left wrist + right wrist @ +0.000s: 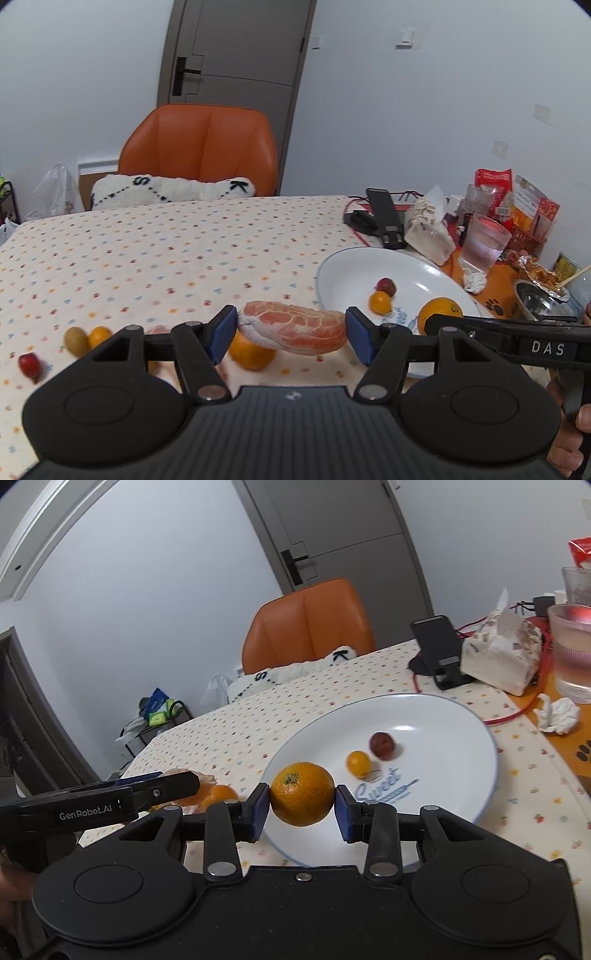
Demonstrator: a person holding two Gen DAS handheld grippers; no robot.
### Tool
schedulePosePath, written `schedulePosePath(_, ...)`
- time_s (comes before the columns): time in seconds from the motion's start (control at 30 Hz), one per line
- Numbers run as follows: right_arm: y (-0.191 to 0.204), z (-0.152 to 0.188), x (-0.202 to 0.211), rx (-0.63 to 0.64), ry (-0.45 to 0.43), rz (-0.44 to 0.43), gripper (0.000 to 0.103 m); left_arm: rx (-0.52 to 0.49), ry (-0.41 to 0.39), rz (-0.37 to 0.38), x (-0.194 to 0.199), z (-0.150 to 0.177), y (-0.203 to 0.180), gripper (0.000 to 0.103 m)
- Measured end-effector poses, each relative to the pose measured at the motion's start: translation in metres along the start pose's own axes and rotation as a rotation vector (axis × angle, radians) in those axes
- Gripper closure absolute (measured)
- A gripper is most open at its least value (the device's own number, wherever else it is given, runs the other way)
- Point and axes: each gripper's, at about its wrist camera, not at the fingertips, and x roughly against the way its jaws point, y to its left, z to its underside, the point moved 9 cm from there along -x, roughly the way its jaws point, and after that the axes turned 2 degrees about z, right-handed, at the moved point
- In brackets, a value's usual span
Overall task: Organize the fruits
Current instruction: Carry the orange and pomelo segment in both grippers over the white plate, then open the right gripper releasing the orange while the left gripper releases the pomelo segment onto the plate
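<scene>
Tabletop [147, 251] under a dotted cloth, letters and small fruit motifs printed across it. Orange chair [199, 147] at 12 o'clock behind it, with a white cushion [170, 190] lettered "S" and "K".

White plate [461, 716] at about 2 o'clock from my left claw, blue script "Sweet" legible on its face. On it a small yellow-orange fruit [358, 763] just beside a dark red one [383, 745], apart from each other by a sliver.

My left claw [291, 334] pinches a peeled pink citrus piece [295, 328] end to end, held off the cloth. An orange [251, 352] lies on the tabletop directly beneath it. The other tool crossing at 3 o'clock reads "DAS".

My right claw [300, 810] pinches a whole orange [302, 794], stem scar up, over the plate's near rim. The tool at 9 o'clock reads "GenRobot.AI".

Loose at 9 o'clock in the left view: a kiwi [75, 339] touching a small orange fruit [99, 336], a red fruit [28, 363] nearer me.
</scene>
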Motion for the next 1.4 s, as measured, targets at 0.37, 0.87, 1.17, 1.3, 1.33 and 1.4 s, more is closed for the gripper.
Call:
schedulePosePath(0.37,-0.025,-0.005,0.002,-0.019,-0.011,0.031,0.067,-0.024,0.015,0.040,-0.025,-0.003,-0.031,0.040)
schedulePosePath(0.87,-0.052,-0.002,0.000,-0.037,-0.001,0.107,0.062,-0.069,0.089,0.073,-0.064,0.008,-0.063,0.039)
schedulePosePath(1.17,-0.053,-0.001,-0.001,-0.051,0.000,0.099,0.055,-0.072,0.094,0.041,-0.060,0.011,-0.057,0.035)
schedulePosePath(1.3,-0.050,0.000,-0.001,-0.049,0.003,0.097,0.054,-0.066,0.082,0.032,-0.053,0.008,-0.051,0.032)
schedulePosePath(1.33,-0.049,0.000,-0.001,-0.049,0.002,0.096,0.053,-0.062,0.081,0.028,-0.052,0.008,-0.049,0.032)
schedulePosePath(1.4,-0.047,0.000,-0.001,-0.050,0.001,0.093,0.053,-0.054,0.081,0.023,-0.049,0.009,-0.045,0.032)
